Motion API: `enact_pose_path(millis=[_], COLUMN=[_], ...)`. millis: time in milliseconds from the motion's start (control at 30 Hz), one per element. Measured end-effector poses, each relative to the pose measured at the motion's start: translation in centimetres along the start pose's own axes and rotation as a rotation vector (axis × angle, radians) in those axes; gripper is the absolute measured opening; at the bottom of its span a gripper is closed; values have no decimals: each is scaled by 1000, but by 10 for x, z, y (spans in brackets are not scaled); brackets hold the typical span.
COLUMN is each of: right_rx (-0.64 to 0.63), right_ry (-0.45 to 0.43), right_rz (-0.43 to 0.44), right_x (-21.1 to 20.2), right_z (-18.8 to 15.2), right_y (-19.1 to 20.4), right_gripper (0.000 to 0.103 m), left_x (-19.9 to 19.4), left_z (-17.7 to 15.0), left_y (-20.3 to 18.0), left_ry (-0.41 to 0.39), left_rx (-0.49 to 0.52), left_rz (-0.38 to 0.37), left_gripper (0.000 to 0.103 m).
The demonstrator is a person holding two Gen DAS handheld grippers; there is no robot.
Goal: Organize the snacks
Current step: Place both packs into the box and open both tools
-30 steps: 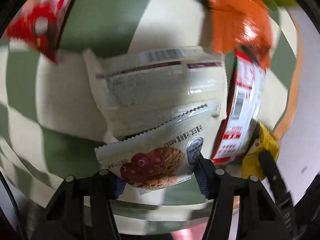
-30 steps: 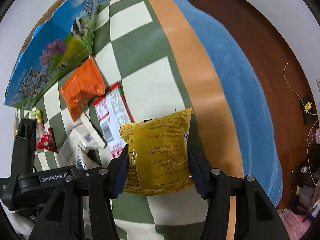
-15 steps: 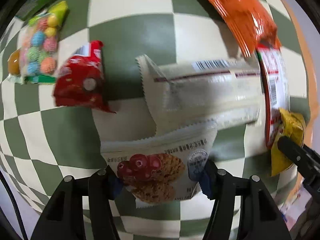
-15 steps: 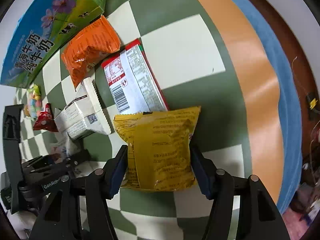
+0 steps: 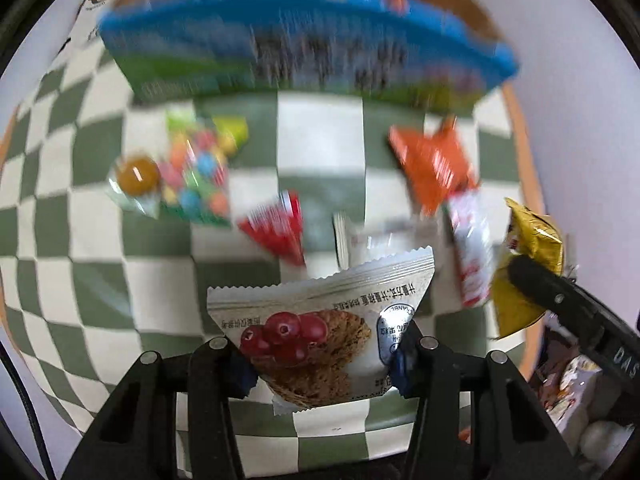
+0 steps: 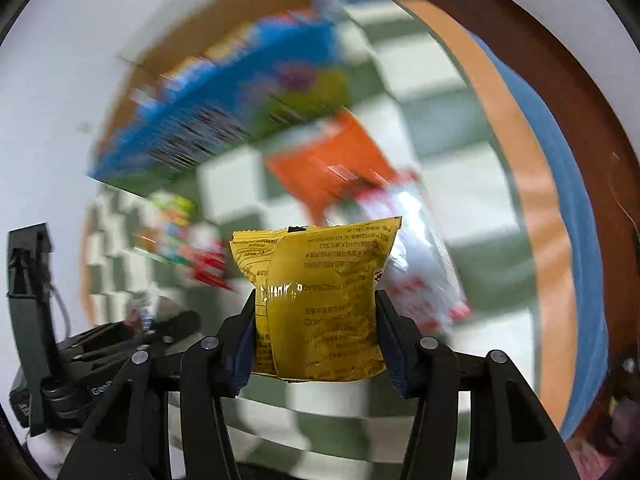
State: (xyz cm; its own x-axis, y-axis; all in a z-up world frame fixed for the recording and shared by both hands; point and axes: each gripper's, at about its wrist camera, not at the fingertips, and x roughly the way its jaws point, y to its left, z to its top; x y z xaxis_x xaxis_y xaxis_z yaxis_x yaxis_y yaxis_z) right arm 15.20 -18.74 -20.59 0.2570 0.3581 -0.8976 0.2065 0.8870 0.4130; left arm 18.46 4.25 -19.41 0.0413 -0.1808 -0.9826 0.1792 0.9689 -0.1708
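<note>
A green-and-cream checkered cloth [image 5: 320,140] bears a blue box [image 5: 280,56], candy bag [image 5: 192,176], and orange packet [image 5: 432,168].

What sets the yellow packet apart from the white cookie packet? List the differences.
The yellow packet is plain yellow with small print; the white cookie packet shows cookies and red berries. The yellow packet sits in the right claw, the cookie packet in the left claw. Both are sealed, clamped by closing jaws.
</note>
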Motion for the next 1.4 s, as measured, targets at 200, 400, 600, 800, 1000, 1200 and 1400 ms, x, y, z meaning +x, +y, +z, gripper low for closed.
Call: enact_pose_path(millis=[200,400,600,800,1000,1200,1400], right_rx=[-85,-160,-180,-176,-205,-216,-207], right_ry=[-93,-150,-95,-13,148,137,82], right_rz=[102,78,46,34,28,-10,-60], right_x=[-18,11,64,113,156,161,141], right_z=[67,142,190,198,196,199,204], right_y=[82,143,168,169,172,166,158], right_gripper=[55,55,56,56,91,91,91], left_x=[-65,-70,-17,20,33,30,15], left_z=[90,188,240,249,246,247,240], left_y=[44,69,81,89,87,88,89], left_ry=[-103,-98,13,84,103,65,-1], left_rx=[-33,-64,-54,-52,-23,-63,-98], left_rz=[6,62,120,137,132,97,116], left_gripper=[47,47,47,47,57,75,75])
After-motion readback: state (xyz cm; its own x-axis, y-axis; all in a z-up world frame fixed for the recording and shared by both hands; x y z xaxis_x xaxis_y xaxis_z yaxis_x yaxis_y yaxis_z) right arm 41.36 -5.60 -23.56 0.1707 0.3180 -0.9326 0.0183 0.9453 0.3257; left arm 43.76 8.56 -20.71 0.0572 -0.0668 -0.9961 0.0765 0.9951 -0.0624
